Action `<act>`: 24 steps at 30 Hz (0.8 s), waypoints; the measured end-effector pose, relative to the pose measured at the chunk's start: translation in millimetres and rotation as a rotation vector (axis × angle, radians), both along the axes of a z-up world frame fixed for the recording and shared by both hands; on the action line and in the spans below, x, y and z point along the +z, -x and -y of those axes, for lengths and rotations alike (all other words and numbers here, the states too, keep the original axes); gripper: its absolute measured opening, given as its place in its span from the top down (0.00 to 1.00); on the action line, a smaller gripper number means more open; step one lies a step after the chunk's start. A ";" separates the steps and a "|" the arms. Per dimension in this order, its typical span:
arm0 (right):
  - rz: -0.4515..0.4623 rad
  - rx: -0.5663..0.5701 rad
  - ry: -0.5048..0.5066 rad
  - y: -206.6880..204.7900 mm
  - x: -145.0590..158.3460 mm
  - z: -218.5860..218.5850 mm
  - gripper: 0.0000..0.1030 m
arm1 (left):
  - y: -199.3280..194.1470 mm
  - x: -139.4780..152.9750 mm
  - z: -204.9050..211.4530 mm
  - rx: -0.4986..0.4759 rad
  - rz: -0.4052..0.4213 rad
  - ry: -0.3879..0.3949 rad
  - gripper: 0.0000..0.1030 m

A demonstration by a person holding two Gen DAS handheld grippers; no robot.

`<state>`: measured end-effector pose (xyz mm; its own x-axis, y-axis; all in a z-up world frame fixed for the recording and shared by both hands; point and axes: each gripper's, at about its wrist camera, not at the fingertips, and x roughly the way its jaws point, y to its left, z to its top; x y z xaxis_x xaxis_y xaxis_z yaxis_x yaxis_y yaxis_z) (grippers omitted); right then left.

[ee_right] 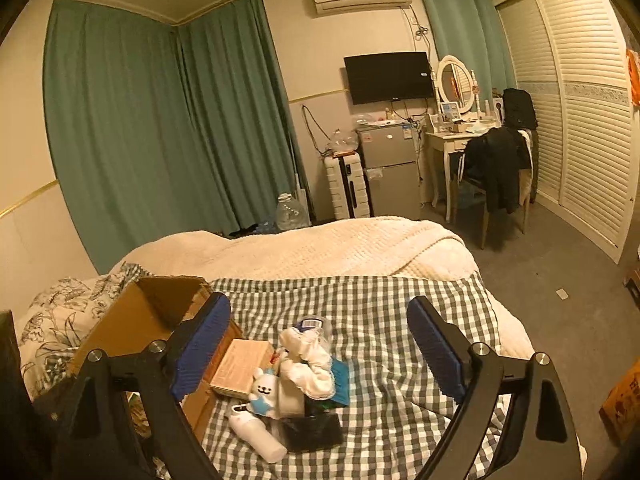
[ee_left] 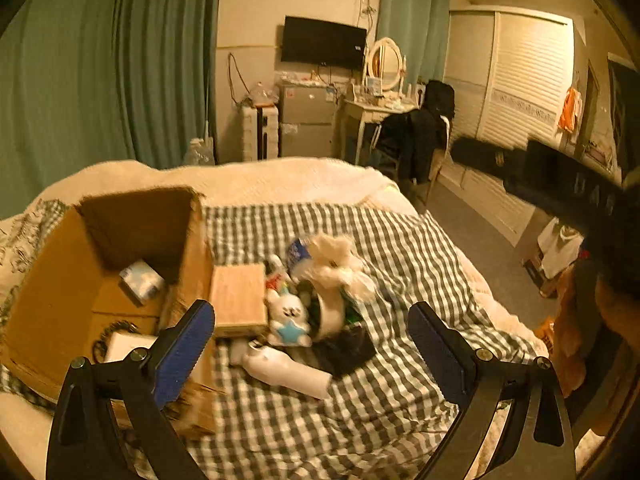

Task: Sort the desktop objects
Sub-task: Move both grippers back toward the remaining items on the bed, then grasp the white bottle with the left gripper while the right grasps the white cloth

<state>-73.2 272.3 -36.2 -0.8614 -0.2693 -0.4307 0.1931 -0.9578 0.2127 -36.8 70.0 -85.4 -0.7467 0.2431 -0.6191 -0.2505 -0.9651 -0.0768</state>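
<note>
Cardboard box (ee_left: 120, 280) open on checked blanket (ee_left: 360, 400) | pile beside it: rabbit plush (ee_left: 288, 316), white bottle (ee_left: 288, 368) | left gripper (ee_left: 310, 344) jaws spread, empty | right gripper (ee_right: 320, 354) jaws spread, empty

Dim, warm orange light; left view smeared by motion blur, both bent and dark at the corners.

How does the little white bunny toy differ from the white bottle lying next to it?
The bunny toy is plush, sits propped up and holds a blue star; the white bottle is smooth, plain and lies flat on its side. The bottle is longer, the bunny squatter. Both are white and rest on the checked cloth.
</note>
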 end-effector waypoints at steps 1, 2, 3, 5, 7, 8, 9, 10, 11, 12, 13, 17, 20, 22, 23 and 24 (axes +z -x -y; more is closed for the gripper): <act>0.003 0.000 0.000 0.2 -1.5 -0.7 0.12 | 0.7 -4.3 -3.0 -0.001 0.012 0.000 0.03; 0.006 0.000 -0.004 0.9 -2.7 -1.3 0.12 | 1.4 -9.2 -5.4 -0.002 0.023 -0.003 0.03; 0.008 0.001 -0.010 1.8 -4.4 -1.3 0.12 | 2.9 -16.3 -8.5 -0.001 0.041 -0.008 0.03; 0.013 0.006 -0.028 3.5 -9.0 -0.3 0.12 | 5.5 -25.7 -12.8 0.007 0.067 -0.012 0.03; 0.024 0.012 -0.040 7.2 -14.7 0.5 0.12 | 10.2 -38.6 -16.6 0.021 0.096 -0.007 0.03; 0.028 0.012 -0.044 8.7 -17.3 0.0 0.12 | 11.9 -44.0 -17.8 0.027 0.105 -0.001 0.03; 0.032 0.012 -0.047 10.1 -19.7 -1.0 0.12 | 15.4 -52.2 -20.0 0.036 0.120 0.011 0.03; 0.038 0.011 -0.048 11.2 -21.6 -2.1 0.12 | 17.7 -57.4 -20.8 0.044 0.128 0.019 0.03; 0.048 0.010 -0.048 13.3 -24.3 -3.5 0.12 | 20.5 -62.3 -20.9 0.052 0.138 0.029 0.03; 0.054 0.008 -0.048 15.3 -26.1 -3.5 0.12 | 25.5 -70.7 -21.0 0.063 0.162 0.040 0.03; 0.063 0.005 -0.048 17.2 -29.5 -4.6 0.12 | 28.4 -75.2 -20.0 0.067 0.176 0.041 0.04; 0.096 0.008 -0.083 25.7 -43.5 -2.1 0.12 | 39.1 -91.4 -14.0 0.097 0.227 0.035 0.06; 0.130 0.027 -0.103 32.6 -53.8 3.8 0.13 | 47.9 -104.4 -9.0 0.142 0.267 0.040 0.08; 0.158 0.038 -0.097 37.6 -61.3 7.1 0.12 | 53.0 -116.4 -6.2 0.170 0.305 0.036 0.11; 0.169 0.042 -0.095 39.0 -64.8 8.3 0.12 | 55.1 -123.5 -4.9 0.183 0.330 0.036 0.11; 0.180 0.049 -0.096 41.5 -68.2 10.6 0.13 | 56.5 -126.7 -6.6 0.190 0.342 0.038 0.12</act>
<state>-114.6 261.7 -104.3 -0.7554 -0.2588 -0.6021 0.2068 -0.9659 0.1557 -93.3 76.6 -212.0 -0.5255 0.0922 -0.8458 -0.0333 -0.9956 -0.0879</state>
